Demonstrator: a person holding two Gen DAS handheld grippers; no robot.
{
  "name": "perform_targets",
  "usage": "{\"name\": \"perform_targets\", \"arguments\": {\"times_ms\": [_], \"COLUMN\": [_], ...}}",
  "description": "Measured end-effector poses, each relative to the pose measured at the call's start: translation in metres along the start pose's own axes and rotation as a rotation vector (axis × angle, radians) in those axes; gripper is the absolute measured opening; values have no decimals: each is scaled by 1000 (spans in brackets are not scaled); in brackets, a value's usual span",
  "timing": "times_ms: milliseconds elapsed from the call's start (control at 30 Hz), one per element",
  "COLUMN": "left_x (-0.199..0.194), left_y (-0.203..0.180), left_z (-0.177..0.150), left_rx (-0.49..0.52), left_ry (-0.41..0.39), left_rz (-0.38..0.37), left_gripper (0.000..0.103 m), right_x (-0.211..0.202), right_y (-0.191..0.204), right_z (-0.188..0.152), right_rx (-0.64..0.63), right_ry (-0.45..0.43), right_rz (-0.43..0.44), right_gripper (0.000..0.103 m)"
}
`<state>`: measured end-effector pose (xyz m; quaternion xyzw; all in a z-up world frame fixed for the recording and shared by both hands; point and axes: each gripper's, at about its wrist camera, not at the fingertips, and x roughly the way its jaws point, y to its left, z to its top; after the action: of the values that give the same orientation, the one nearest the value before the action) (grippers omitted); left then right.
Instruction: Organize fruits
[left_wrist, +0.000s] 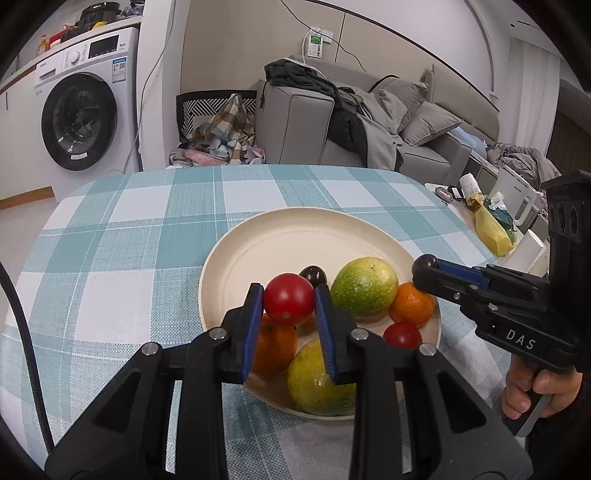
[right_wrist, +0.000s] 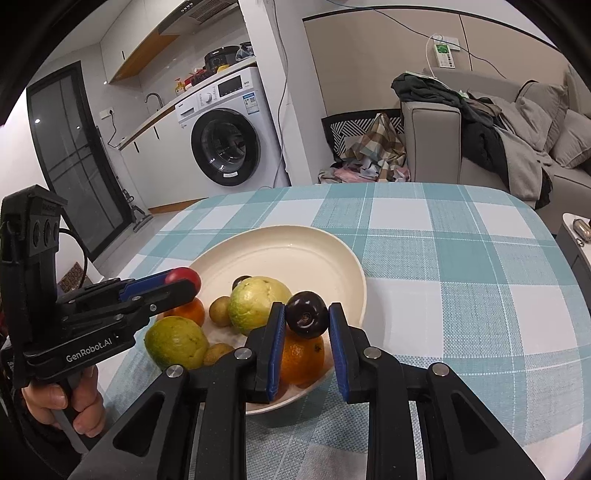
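Note:
A cream plate (left_wrist: 280, 236) (right_wrist: 295, 243) on the checked tablecloth holds two green-yellow fruits (left_wrist: 364, 287) (right_wrist: 258, 304), oranges (left_wrist: 413, 304) (right_wrist: 303, 356), a small red tomato (left_wrist: 402, 335), a dark plum (left_wrist: 313, 275) and kiwis (right_wrist: 220, 311). My left gripper (left_wrist: 289, 303) is shut on a red tomato (left_wrist: 289, 303) above the plate's near side; it shows from the side in the right wrist view (right_wrist: 183, 282). My right gripper (right_wrist: 307, 319) is shut on a dark plum (right_wrist: 307, 319) above the plate's right edge; it also shows in the left wrist view (left_wrist: 424, 266).
The table's far edge (left_wrist: 258, 168) is curved. A side table (left_wrist: 491, 221) with a yellow bag, a tissue box and small items stands at the right. A washing machine (right_wrist: 229, 144), a laundry pile (right_wrist: 369, 155) and a grey sofa (left_wrist: 406, 122) stand beyond.

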<state>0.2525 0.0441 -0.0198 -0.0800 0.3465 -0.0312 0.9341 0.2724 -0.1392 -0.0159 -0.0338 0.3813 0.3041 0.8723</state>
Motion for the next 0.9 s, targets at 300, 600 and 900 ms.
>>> {"name": "perform_targets", "arguments": {"times_ms": [300, 600, 900], "left_x": [2, -20, -65], "left_y": [0, -6, -14], "left_z": [-3, -10, -25], "left_rx": [12, 14, 23], "left_ry": [-6, -49, -149], "left_rz": [3, 27, 78], "left_gripper": [26, 72, 102], "right_x": [-8, -22, -47], "right_y": [0, 3, 8], "right_z": [-3, -9, -21], "right_rx": [-25, -37, -20], "right_ry": [-28, -55, -137], "right_rz": [-51, -43, 10], "right_gripper": [33, 67, 103]}}
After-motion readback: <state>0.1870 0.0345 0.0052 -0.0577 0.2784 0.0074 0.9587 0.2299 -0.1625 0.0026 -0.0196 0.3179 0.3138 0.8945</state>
